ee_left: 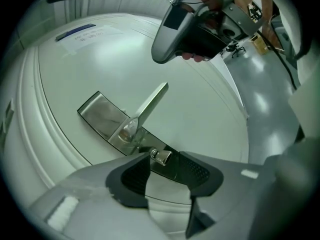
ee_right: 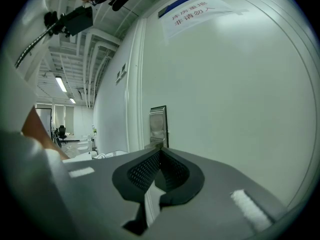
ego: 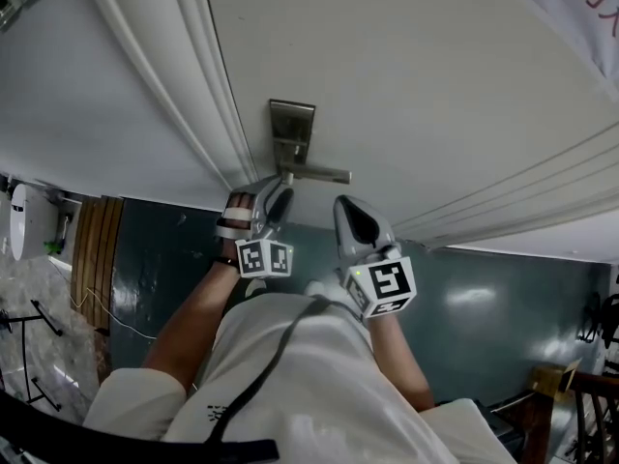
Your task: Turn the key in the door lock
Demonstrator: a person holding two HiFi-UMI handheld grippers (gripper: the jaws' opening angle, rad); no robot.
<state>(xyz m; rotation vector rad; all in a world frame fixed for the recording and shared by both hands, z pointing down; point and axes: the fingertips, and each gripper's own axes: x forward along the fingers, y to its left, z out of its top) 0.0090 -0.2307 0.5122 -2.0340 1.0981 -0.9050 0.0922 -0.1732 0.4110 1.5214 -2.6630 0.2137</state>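
Background: white panelled door fills the far side, with a dark floor below it.
Lock plate: brushed metal lock plate on the door's left part, carrying a lever handle that points right.
Key: small silver key stands in the plate just below the lever's hub, its head sticking out toward the person.
Left hand-held gripper: left hand-held gripper is right at the lock, jaws apart, one pad on each side of the key head; a gap shows on both sides, so it is not yet pinched.
Right hand-held gripper: right hand-held gripper hangs to the right of the lock and back from the door, jaws closed together on nothing.
Deciding relation: the key lies straight ahead of the left jaws and between them, with its shaft running into the door along the gripper's own line. The left arm is clearly the nearer one.
Next move, as I judge it: close on the key head, then roll the wrist about that line.
Risk: the lever sits just above the key and may catch the upper jaw during the turn.
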